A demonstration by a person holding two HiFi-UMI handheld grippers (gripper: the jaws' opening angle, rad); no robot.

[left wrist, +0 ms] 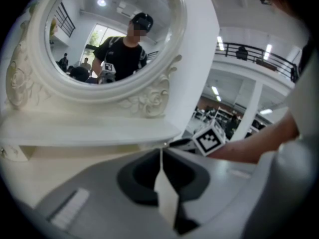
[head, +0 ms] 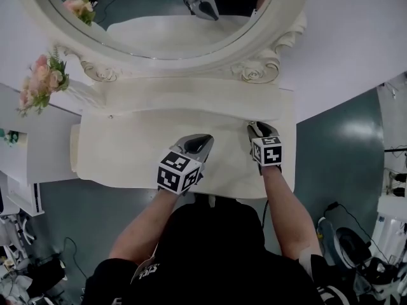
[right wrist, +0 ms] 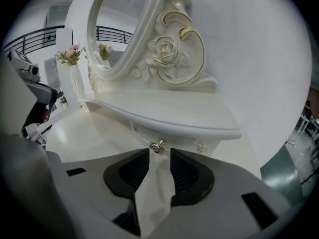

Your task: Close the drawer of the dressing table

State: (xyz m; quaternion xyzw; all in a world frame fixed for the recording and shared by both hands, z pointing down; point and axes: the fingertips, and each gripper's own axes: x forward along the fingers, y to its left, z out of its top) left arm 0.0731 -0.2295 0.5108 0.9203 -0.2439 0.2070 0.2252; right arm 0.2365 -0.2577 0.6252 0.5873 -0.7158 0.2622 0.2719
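The white dressing table (head: 127, 151) carries a raised shelf (head: 191, 91) below its oval mirror (head: 159, 18). In the right gripper view a small drawer front (right wrist: 175, 137) sits tucked under the shelf lip, with a silver knob (right wrist: 157, 146) on it. My right gripper (right wrist: 159, 153) points at that knob, jaws open, the knob just at the tips with the pads off it. From the head view this gripper (head: 257, 127) reaches the shelf's right end. My left gripper (head: 198, 142) hovers over the tabletop's middle, empty, its jaws (left wrist: 160, 153) shut.
A second knob (right wrist: 201, 147) sits to the right of the first. A vase of pink flowers (head: 41, 81) stands at the table's left end. A white cabinet (head: 25, 157) adjoins the left side. The wall lies behind; cables and gear (head: 356, 246) litter the floor at right.
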